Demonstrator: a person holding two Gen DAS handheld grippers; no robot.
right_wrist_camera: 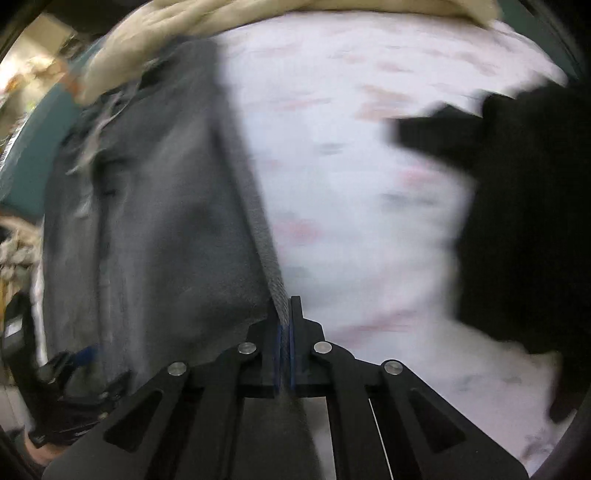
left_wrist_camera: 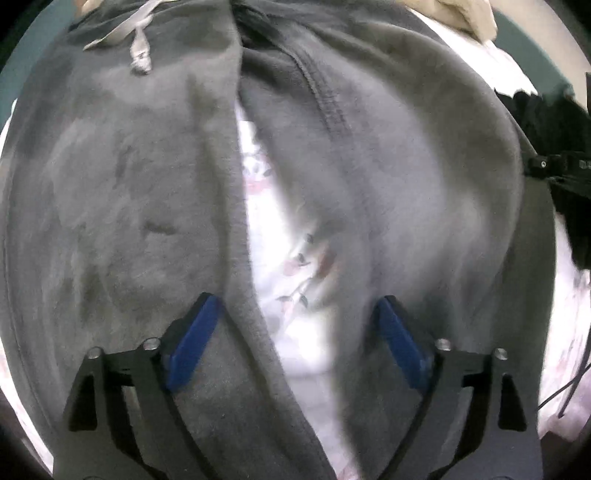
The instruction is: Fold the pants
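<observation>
Grey sweatpants (left_wrist_camera: 122, 192) lie spread on a white floral bedsheet (left_wrist_camera: 295, 266), both legs filling the left wrist view with a strip of sheet between them. A pale drawstring (left_wrist_camera: 138, 44) shows at the waistband, top left. My left gripper (left_wrist_camera: 297, 308) hovers open above the gap between the legs, its blue pads wide apart with nothing pinched. In the right wrist view the grey sweatpants (right_wrist_camera: 155, 221) cover the left half. My right gripper (right_wrist_camera: 285, 314) is shut on their right-hand edge seam, the fabric pinched between the pads.
A black garment (right_wrist_camera: 517, 206) lies on the floral bedsheet (right_wrist_camera: 351, 166) to the right. A beige blanket (right_wrist_camera: 258, 18) is bunched along the far edge. The other gripper (right_wrist_camera: 66, 391) shows at the lower left of the right wrist view.
</observation>
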